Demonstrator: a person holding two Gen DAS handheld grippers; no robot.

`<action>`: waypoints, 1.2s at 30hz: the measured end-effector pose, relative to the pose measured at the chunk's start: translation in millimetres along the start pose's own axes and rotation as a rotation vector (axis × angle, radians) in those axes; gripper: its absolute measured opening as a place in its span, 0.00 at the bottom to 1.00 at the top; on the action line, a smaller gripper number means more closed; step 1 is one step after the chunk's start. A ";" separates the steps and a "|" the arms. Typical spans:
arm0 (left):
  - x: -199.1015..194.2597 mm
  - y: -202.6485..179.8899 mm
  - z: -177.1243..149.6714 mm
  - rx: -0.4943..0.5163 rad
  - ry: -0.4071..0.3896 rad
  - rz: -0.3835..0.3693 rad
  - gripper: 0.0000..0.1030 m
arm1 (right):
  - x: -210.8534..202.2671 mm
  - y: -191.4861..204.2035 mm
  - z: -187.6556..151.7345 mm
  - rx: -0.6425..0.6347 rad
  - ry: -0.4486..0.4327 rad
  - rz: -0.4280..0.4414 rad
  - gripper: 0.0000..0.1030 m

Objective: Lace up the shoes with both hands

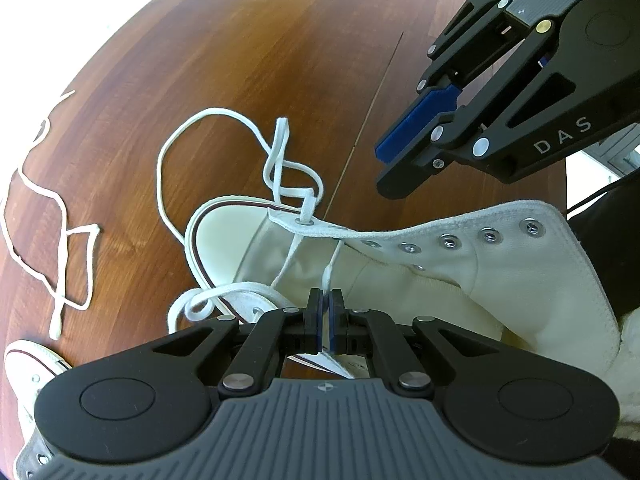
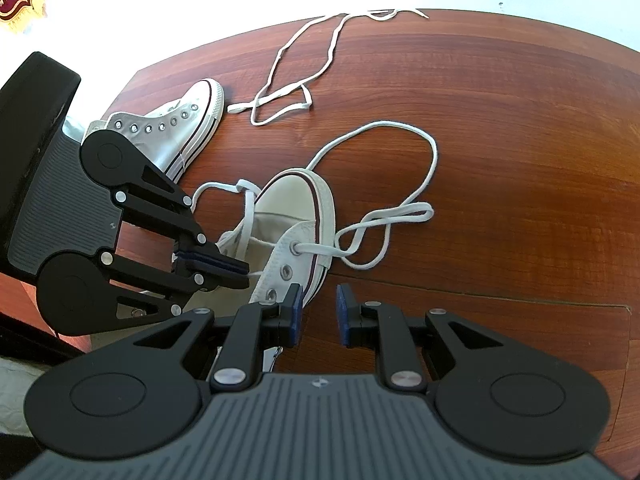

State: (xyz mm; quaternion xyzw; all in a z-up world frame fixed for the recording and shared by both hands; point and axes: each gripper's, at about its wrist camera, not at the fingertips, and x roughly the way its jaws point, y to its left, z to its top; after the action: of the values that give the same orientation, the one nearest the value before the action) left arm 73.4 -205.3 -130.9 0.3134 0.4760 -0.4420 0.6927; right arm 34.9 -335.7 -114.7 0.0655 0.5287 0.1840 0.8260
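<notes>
A cream high-top shoe [image 1: 420,280] lies on the wooden table [image 1: 240,60], toe away from me; it also shows in the right wrist view [image 2: 288,208]. A white lace [image 1: 280,160] runs through its lowest eyelets and loops loose on the table [image 2: 400,208]. My left gripper [image 1: 329,300] is shut on one end of this lace over the tongue; it also shows in the right wrist view [image 2: 240,270]. My right gripper [image 2: 318,308] is open and empty, just right of the shoe's eyelet row; it also shows in the left wrist view [image 1: 384,168].
A second white high-top [image 2: 176,128] lies at the far left. A second loose lace [image 2: 296,80] lies on the table beyond it. A seam [image 2: 480,296] crosses the tabletop near my right gripper. The table edge runs along the back.
</notes>
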 end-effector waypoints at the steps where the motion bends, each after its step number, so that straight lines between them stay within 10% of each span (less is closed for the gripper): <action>1: 0.4 0.0 0.2 0.000 0.003 0.001 0.03 | 0.0 0.1 -0.3 0.000 0.000 0.001 0.20; 36: -2.4 -4.5 10.1 -0.047 -0.044 0.003 0.03 | 2.1 3.2 -0.1 -0.035 0.003 0.004 0.19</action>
State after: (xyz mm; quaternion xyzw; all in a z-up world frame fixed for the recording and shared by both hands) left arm 72.8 -215.0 -125.1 0.2879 0.4704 -0.4365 0.7108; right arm 34.9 -332.1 -115.6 0.0515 0.5264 0.1949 0.8260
